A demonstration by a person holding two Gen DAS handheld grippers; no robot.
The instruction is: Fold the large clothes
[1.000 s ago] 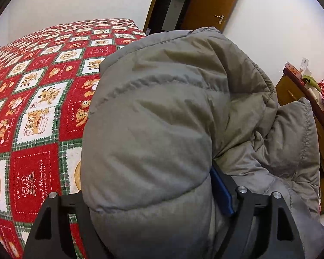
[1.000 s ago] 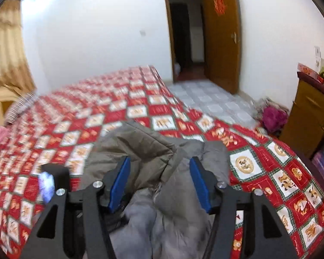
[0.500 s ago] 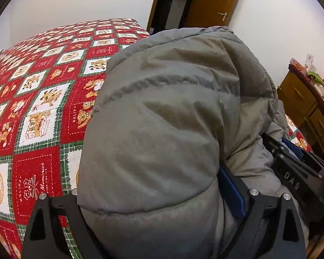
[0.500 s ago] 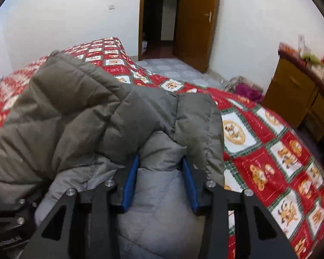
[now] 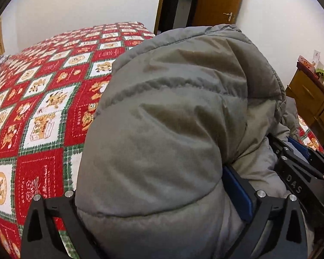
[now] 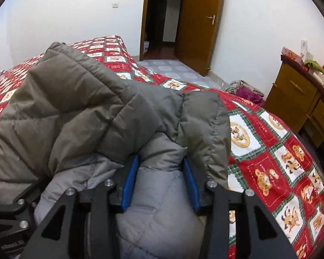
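1. Grippers number two. The left gripper (image 5: 153, 196) stands spread as wide as it goes, its jaws just having opened further, with a thick roll of the one grey puffer jacket (image 5: 172, 116) bulging between them; whether the pads press on it cannot be told.
2. The right gripper (image 6: 159, 181) pinches a fold of the jacket's pale lining between its two blue pads (image 6: 129, 183), its jaws having just narrowed.
3. Both grippers tilt downward, the right one showing at 4 o'clock in the left view.
4. One jacket lies bunched on the red patterned bedspread (image 6: 270, 151), one wooden door (image 6: 196, 28) at 12 o'clock, one wooden dresser (image 6: 300, 99) at 3 o'clock.
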